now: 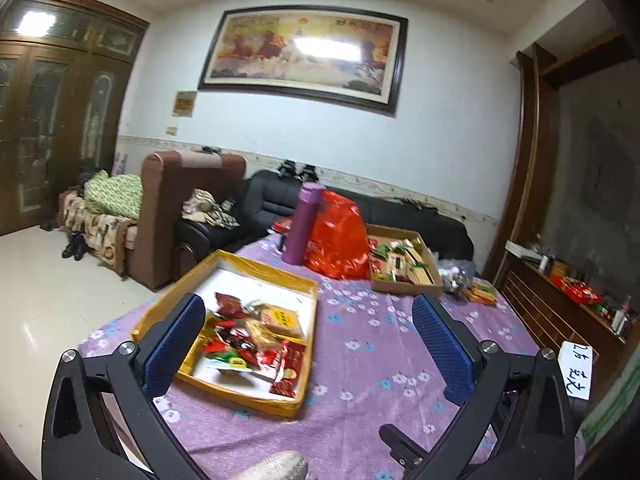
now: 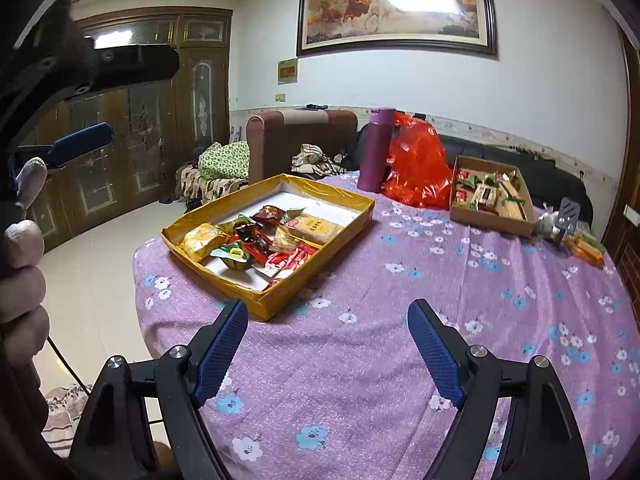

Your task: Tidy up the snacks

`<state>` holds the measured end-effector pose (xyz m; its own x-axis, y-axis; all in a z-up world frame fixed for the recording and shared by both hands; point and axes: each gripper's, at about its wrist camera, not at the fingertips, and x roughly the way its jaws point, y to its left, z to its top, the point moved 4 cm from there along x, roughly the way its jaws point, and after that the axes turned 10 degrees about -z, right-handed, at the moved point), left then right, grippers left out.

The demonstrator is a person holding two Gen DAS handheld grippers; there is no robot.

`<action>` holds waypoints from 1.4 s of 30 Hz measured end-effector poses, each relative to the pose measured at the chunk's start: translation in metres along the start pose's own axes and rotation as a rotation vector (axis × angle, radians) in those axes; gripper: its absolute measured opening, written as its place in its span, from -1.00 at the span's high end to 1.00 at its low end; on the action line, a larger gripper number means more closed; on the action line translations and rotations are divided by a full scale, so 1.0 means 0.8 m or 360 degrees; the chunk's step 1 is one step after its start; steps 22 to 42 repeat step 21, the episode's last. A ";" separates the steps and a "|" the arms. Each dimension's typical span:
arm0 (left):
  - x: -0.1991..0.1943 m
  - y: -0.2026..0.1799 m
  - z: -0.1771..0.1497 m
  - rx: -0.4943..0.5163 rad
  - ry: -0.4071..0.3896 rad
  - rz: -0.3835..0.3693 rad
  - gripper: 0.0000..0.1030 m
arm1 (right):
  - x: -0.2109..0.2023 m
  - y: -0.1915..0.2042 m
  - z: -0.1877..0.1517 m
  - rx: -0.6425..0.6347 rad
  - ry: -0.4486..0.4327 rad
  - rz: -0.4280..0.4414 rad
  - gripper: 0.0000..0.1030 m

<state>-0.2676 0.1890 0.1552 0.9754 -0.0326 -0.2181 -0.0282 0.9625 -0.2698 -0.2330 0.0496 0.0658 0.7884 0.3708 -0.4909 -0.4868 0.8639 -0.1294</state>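
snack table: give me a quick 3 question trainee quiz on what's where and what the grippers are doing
1. True or false: the right gripper is shut on a snack packet.
2. What stands right beside the purple flask? A) red plastic bag B) kettle C) lamp
3. Fill in: the yellow tray and the brown cardboard box both hold ____.

Key: 1 false, both it and the left gripper are open and empty. 2 A, the red plastic bag. 3 snacks.

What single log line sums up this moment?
left gripper: open, empty | right gripper: open, empty | snacks: in yellow tray
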 end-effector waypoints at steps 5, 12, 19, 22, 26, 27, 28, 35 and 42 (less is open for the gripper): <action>0.032 -0.004 -0.014 0.0007 0.0128 0.0054 -1.00 | 0.017 -0.013 -0.006 0.0044 0.0044 0.0021 -0.63; 0.063 -0.001 -0.028 0.0094 0.0244 0.0223 -1.00 | 0.045 -0.020 -0.016 0.0057 0.0129 0.0067 -0.63; 0.082 -0.003 -0.030 0.0126 0.0327 0.0324 -1.00 | 0.058 -0.018 -0.014 0.0012 0.0149 0.0096 -0.63; 0.094 -0.011 -0.033 0.0170 0.0371 0.0333 -1.00 | 0.059 -0.030 -0.010 0.0041 0.0144 0.0069 -0.63; 0.094 -0.011 -0.033 0.0170 0.0371 0.0333 -1.00 | 0.059 -0.030 -0.010 0.0041 0.0144 0.0069 -0.63; 0.094 -0.011 -0.033 0.0170 0.0371 0.0333 -1.00 | 0.059 -0.030 -0.010 0.0041 0.0144 0.0069 -0.63; 0.094 -0.011 -0.033 0.0170 0.0371 0.0333 -1.00 | 0.059 -0.030 -0.010 0.0041 0.0144 0.0069 -0.63; 0.094 -0.011 -0.033 0.0170 0.0371 0.0333 -1.00 | 0.059 -0.030 -0.010 0.0041 0.0144 0.0069 -0.63; 0.094 -0.011 -0.033 0.0170 0.0371 0.0333 -1.00 | 0.059 -0.030 -0.010 0.0041 0.0144 0.0069 -0.63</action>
